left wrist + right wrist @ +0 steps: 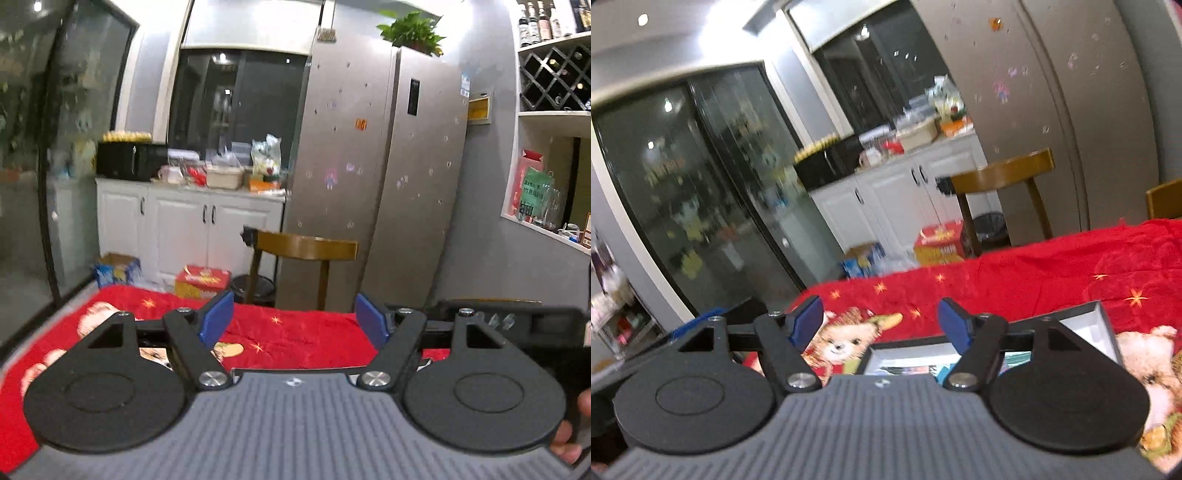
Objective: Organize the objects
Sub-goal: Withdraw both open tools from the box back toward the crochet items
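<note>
Left hand-held gripper (297,319): jaws wide apart, blue pads (218,320) facing each other, nothing between them, pointing slightly downward, raised above the red cloth (295,332). Fingertips of a hand (570,439) show at the lower right edge of the left wrist view, behind the gripper body. Right hand-held gripper (882,319): jaws also wide apart, empty, tilted slightly down, held above the same red cloth.

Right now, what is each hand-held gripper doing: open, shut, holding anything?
Left hand-held gripper: open, blue pads apart, nothing between them.
Right hand-held gripper: open, nothing held.
</note>
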